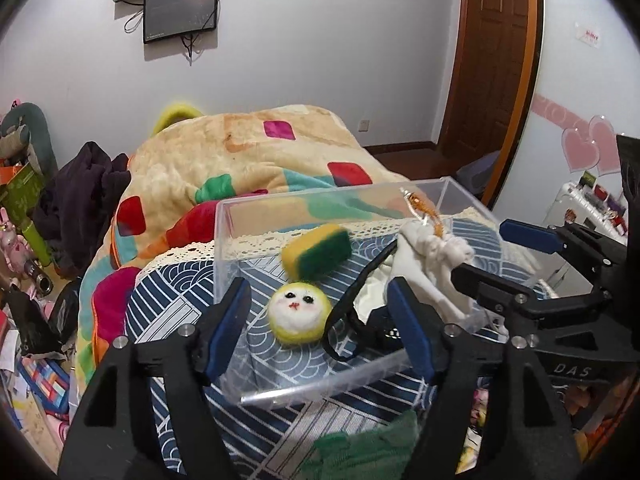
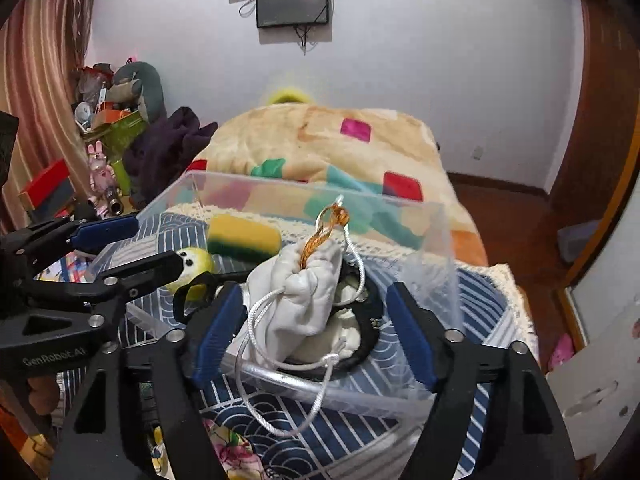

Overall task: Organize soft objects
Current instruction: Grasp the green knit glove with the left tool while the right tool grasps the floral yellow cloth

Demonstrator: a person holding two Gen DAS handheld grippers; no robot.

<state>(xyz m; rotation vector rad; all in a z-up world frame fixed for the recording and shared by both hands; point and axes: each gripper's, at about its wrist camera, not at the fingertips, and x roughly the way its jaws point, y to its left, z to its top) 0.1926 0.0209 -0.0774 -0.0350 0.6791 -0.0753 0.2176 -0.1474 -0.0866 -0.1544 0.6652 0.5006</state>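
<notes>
A clear plastic box (image 1: 248,216) (image 2: 436,240) stands on a blue patterned cloth. Inside lie a yellow-green sponge (image 1: 316,252) (image 2: 244,236), a yellow-white felt ball with a face (image 1: 298,312) (image 2: 196,260), a black strap (image 1: 344,312) and white cloth. My left gripper (image 1: 320,332) is open above the box's near wall, in front of the felt ball. My right gripper (image 2: 312,328) is open with a white drawstring pouch (image 2: 304,300) (image 1: 428,256) between its fingers; the pouch rests over the box's contents with an orange tassel on top. A green cloth (image 1: 360,448) lies below the left gripper.
A colourful blanket (image 1: 248,160) is heaped on the bed behind the box. Clutter and toys (image 1: 24,216) sit at the left. A wooden door (image 1: 492,56) is at the right. Screens (image 2: 292,0) hang on the far wall.
</notes>
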